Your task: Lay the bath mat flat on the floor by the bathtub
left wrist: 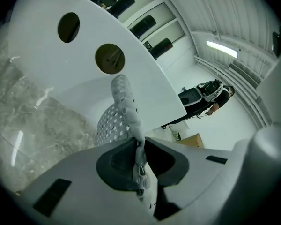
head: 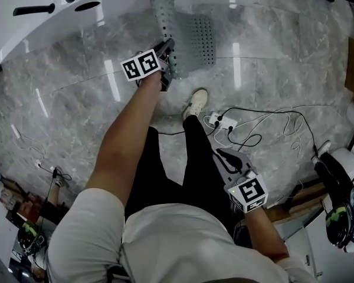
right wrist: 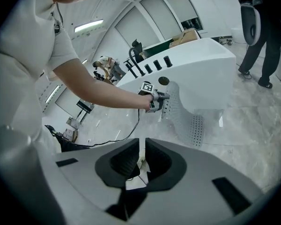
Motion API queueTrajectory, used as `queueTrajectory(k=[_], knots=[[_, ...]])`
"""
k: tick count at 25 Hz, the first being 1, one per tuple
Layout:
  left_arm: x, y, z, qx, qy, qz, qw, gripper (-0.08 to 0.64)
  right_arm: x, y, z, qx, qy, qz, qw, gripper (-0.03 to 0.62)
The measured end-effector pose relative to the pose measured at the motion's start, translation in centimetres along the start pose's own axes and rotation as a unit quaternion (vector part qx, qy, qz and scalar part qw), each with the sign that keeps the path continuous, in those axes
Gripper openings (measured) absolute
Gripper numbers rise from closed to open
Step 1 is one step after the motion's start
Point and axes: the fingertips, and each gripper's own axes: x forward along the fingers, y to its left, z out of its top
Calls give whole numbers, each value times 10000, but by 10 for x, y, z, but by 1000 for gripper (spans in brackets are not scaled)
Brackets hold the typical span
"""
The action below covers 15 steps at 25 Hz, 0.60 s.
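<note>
Bath mat: grey, soft rubbery sheet, matt, pierced with rows of small holes, bending limply.
Bathtub: white, smooth, high gloss, with light bars mirrored in it.
Floor: grey veined stone-look slabs, polished and reflective.
Left hand-held gripper and right hand-held gripper: smooth matt grey plastic shells with darker matt pads inside.
Power strip: smooth white plastic.
Shirt: white cloth, matt.
</note>
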Motion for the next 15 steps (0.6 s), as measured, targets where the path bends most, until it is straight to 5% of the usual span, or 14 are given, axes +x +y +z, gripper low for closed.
queueTrajectory(k=[15], knots=[[-80,198,43,172,-161,1139,9932,60,105,28,2,-232,366,316,9986,51]])
